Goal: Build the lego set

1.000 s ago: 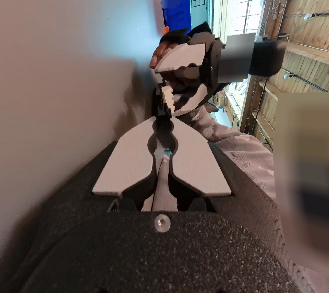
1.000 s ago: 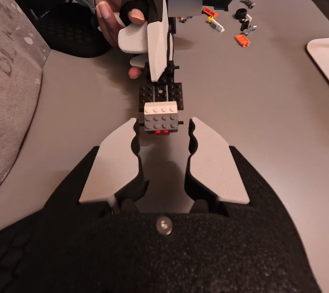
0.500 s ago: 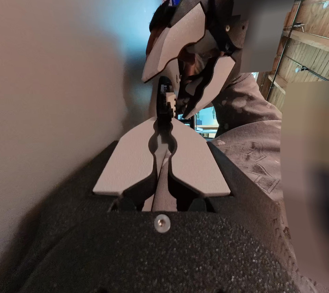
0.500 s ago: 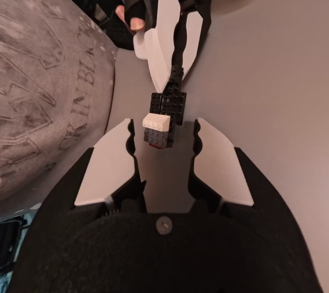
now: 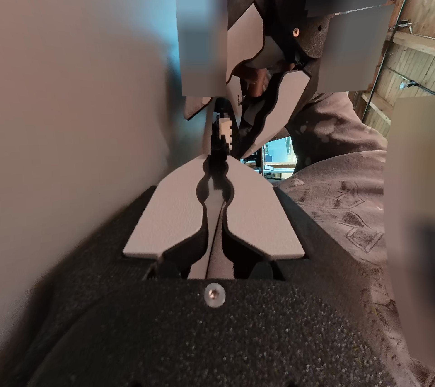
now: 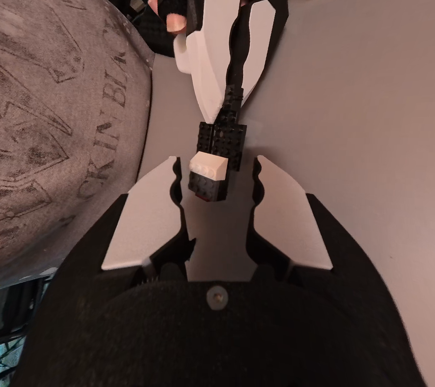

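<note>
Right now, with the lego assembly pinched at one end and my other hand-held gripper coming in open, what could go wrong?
1. The left hand-held gripper grips only the narrow black end of the lego assembly; a sideways push could lever it loose.
2. The open right hand-held gripper flanks the white sloped brick and dark grey brick; closing off-centre might pop them off.
3. The assembly appears held clear of the table, so anything dislodged would likely drop.

Glossy plastic lego build (image 6: 217,154), matt table (image 6: 341,116).
</note>
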A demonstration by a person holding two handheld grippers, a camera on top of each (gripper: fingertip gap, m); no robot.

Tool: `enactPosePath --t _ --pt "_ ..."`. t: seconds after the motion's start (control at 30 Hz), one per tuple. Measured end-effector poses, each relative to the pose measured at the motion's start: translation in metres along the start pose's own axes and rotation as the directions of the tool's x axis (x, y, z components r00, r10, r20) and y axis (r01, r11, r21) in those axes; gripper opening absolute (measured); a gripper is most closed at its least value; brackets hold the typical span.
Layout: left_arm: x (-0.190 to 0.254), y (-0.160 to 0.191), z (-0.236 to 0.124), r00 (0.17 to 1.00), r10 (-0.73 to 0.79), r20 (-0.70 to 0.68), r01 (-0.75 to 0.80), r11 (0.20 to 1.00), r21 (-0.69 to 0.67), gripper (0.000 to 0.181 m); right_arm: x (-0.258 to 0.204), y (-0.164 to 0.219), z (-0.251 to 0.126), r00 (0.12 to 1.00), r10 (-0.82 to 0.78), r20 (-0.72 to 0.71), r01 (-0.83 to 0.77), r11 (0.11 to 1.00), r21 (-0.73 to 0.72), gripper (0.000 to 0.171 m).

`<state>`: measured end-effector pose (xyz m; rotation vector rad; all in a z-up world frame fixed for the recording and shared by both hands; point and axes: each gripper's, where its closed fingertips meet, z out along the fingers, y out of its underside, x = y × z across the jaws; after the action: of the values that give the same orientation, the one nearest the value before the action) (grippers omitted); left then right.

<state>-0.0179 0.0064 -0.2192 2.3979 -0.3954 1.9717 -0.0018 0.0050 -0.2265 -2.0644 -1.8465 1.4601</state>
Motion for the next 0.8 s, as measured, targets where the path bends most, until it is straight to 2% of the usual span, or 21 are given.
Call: enactPosePath --t 0.17,0.47,0.6,0.8 --pt "0.001 0.003 0.001 1.0 0.015 0.015 -0.015 1.0 -0.028 0.006 -0.005 -0.006 -0.009 0.997 0.031 0.066 -0.033 0.999 0.027 0.063" --pt "0.017 0.008 0.002 0.998 0.066 0.013 -0.065 0.992 -0.106 0.006 -0.022 0.0 0.002 0.949 0.149 0.28 -0.14 0.989 -0.052 0.041" --pt "0.02 0.008 0.0 0.997 0.073 -0.002 -0.073 0.991 -0.112 0.006 -0.032 -0.004 0.002 0.914 0.171 0.368 -0.168 0.985 -0.04 0.022" --pt "0.02 0.013 -0.002 0.997 0.072 -0.03 -0.075 0.987 -0.14 0.006 -0.037 -0.003 0.007 0.901 0.173 0.398 -0.171 0.984 -0.04 0.019"
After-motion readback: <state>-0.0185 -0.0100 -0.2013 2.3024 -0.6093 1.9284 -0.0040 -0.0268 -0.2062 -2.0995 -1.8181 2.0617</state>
